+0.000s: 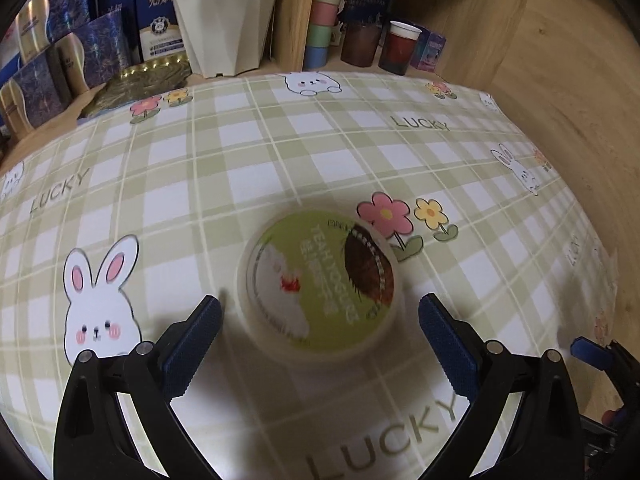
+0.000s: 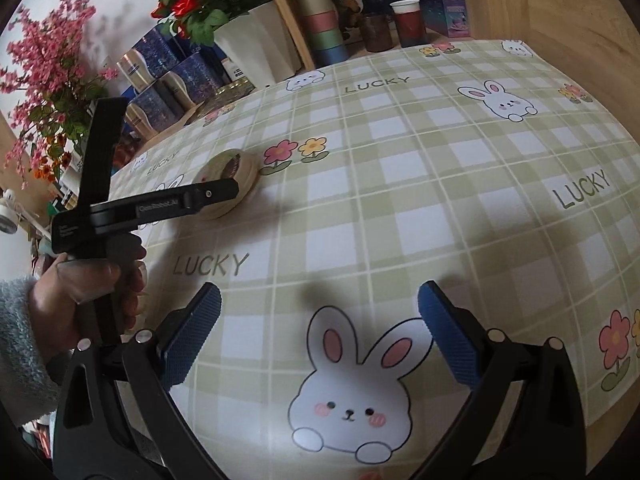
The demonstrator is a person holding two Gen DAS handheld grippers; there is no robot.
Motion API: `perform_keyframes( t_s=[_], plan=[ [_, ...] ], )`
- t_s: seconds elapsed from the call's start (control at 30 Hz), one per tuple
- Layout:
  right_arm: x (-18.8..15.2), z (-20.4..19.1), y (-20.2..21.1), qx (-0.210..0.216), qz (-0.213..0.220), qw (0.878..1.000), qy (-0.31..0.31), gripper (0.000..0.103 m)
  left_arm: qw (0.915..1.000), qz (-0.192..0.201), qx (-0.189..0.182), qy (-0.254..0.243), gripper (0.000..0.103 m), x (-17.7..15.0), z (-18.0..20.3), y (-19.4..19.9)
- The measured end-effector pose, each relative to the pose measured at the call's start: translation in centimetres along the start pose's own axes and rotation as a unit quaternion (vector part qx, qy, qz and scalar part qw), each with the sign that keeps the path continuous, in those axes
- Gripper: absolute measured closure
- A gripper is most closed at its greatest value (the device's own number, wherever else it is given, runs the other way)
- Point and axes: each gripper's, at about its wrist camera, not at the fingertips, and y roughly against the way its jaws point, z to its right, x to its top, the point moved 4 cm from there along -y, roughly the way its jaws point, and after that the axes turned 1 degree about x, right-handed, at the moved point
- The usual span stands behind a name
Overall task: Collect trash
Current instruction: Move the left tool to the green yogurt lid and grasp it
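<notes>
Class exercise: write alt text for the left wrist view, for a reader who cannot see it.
The open left gripper hovers around a round yogurt cup with a green lid, which lies on a green checked tablecloth printed with rabbits and flowers. Neither finger touches the cup. Behind stand a white plant pot, blue boxes and cups.

left gripper: black frame, blue textured pads, silver screws | sleeve: pale fuzzy, seemingly blue-grey
</notes>
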Motion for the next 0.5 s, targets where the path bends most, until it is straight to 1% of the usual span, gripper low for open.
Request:
perform_keyframes(
  t_s=[0.07,0.1,0.2,0.3,0.4,0.5],
  plan=[
    [0.2,0.3,-0.2,0.001,0.000,1.000,-0.004,0.006,1.0000,0.001,0.002,-0.005,0.012,0.5,0.1,-0.2],
    [0.2,0.4,-0.3,0.001,0.000,1.000,-0.007,0.006,1.0000,0.002,0.002,-0.007,0.020,0.7,0.2,-0.3],
    [0.2,0.4,-0.5,0.001,-0.002,1.000,-0.011,0.006,0.9998,0.004,-0.017,-0.005,0.021,0.8,0.0,0.0],
    [0.1,0.3,-0.6,0.001,-0.004,1.000,-0.011,0.006,0.9997,0.019,-0.017,-0.005,0.022,0.7,-0.5,1.1],
    [0.1,0.1,-0.7,0.000,-0.005,1.000,-0.007,0.006,0.9986,0.042,-0.030,0.017,0.022,0.8,-1.6,3.4],
    [0.2,-0.1,-0.9,0.000,-0.008,1.000,-0.004,0.006,0.9975,0.062,-0.026,0.022,0.022,0.9,-2.6,5.8]
  ],
)
